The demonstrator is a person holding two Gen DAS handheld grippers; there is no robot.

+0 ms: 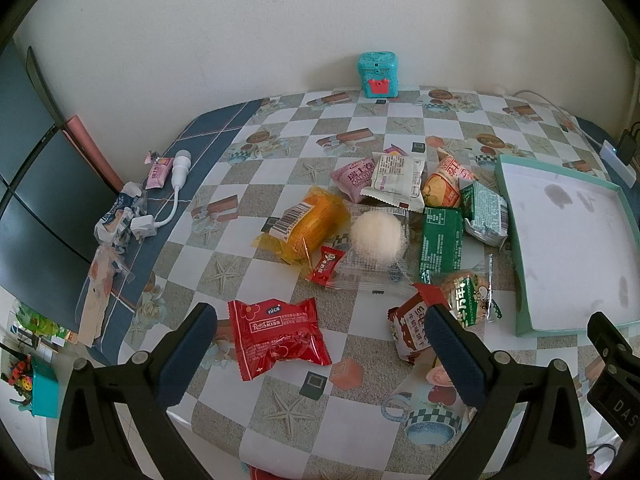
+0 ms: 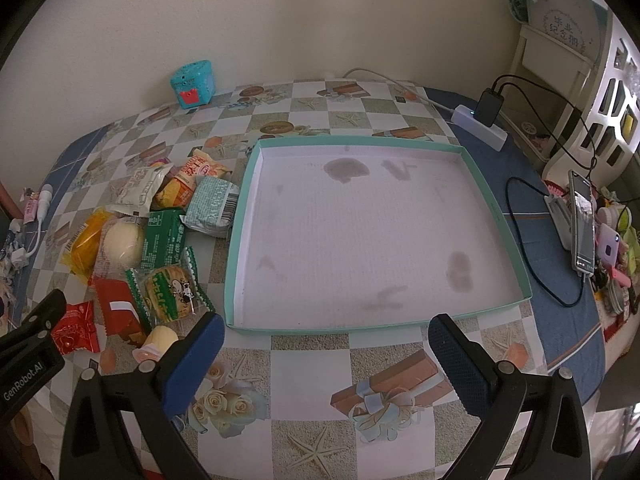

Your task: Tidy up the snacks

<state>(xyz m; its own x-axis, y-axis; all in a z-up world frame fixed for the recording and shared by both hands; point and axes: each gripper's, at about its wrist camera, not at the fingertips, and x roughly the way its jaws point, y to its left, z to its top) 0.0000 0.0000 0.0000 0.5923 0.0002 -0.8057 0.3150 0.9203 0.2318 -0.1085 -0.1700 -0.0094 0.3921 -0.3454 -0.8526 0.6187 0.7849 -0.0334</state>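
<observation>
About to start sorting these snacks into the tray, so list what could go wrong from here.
1. The snack pile overlaps tightly, so the open left gripper may pinch two packets together.
2. The round cake in clear wrap looks soft and could crush.
3. The shallow tray is light and might slide if the right gripper bumps it.

Checkered grey-white tabletop point(image 2: 312, 364) with starfish prints; mint-green tray point(image 2: 236, 240), white inside; red snack packet point(image 1: 278, 336); teal box point(image 1: 377, 76).

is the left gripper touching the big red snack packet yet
Apart. In the left wrist view the left gripper is open, and the red packet lies flat on the table between its fingers, with tablecloth visible on both sides.
</observation>
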